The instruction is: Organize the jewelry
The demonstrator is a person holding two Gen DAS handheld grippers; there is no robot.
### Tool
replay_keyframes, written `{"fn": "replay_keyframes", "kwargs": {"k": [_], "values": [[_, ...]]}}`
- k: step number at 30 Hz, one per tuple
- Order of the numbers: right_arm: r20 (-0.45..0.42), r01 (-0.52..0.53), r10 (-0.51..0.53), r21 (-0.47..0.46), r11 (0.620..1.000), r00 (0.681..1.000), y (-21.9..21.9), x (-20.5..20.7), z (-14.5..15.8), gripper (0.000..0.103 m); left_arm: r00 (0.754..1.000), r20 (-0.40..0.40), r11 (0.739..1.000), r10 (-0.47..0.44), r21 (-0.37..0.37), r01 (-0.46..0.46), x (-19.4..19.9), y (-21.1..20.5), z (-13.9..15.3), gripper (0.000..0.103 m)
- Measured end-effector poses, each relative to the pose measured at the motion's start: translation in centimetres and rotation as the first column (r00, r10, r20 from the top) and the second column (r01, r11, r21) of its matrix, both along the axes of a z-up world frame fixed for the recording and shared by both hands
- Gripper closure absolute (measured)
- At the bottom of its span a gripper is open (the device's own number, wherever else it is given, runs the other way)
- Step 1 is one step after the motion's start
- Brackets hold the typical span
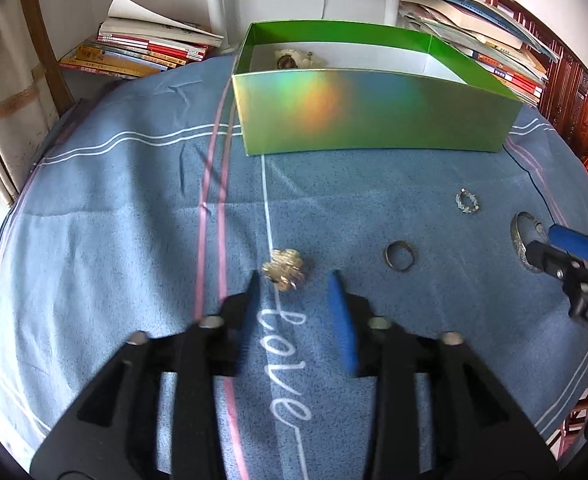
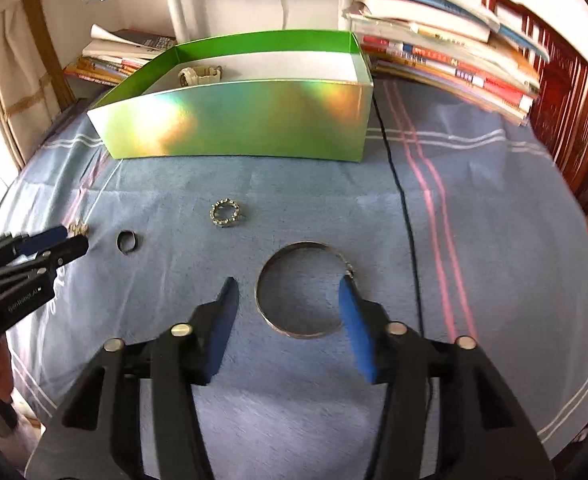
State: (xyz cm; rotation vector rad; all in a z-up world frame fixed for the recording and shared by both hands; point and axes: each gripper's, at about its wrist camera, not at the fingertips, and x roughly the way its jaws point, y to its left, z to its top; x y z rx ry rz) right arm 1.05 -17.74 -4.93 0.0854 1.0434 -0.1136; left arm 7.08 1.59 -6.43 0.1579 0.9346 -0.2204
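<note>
— Green, shiny cardboard box (image 1: 373,116) at the back of the blue bedspread (image 1: 114,220), and I can make out just one pale, bulky piece (image 1: 294,59) lying inside it. A watch, maybe; too small to say.

— So one item stowed. What is left out on the cloth?

— Four things, by my count. A gold flower-shaped brooch or pendant (image 1: 285,270), a plain dark metal ring (image 1: 400,255), a small sparkly stone-set ring (image 1: 466,201), and a large thin silver bangle (image 2: 299,289). All sit in front of the box, well apart from it.

— And the grippers?

— Both have their jaws apart, clamped on nothing. The left gripper (image 1: 295,280) hangs low over the gold piece, which lies just ahead of its fingertips, nearer the left one; I see no contact. The right gripper (image 2: 288,286) straddles the bangle, with the hoop lying flat between its blue pads (image 2: 353,320); the right pad looks to be at the bangle's rim by the little clasp, though I cannot tell if it touches.

— Early days, then.

— I'd say so. Most of the sorting is still ahead, and each hand seems lined up for its own pick.
</note>
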Motion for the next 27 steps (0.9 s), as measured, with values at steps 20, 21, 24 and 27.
{"fn": "replay_keyframes", "kwargs": {"k": [20,21,24,27], "values": [[-0.032,-0.076,0.075,-0.027,0.997,0.997,2.3,0.9,-1.4,0.066,1.000,0.019,1.000,0.015,0.025,-0.016,-0.1,-1.7,-0.8,0.051],[-0.030,-0.076,0.076,-0.017,0.997,0.997,2.4,1.0,-1.4,0.070,1.000,0.019,1.000,0.013,0.024,-0.013,-0.1,-1.7,-0.8,0.051],[-0.023,-0.075,0.074,-0.013,0.997,0.997,2.5,1.2,-1.4,0.078,1.000,0.015,1.000,0.006,0.007,-0.006,0.0,-1.6,-0.8,0.059],[-0.017,-0.075,0.075,-0.007,0.997,0.997,2.6,1.2,-1.4,0.094,1.000,0.012,1.000,-0.004,-0.005,0.004,-0.1,-1.6,-0.7,0.069]]}}
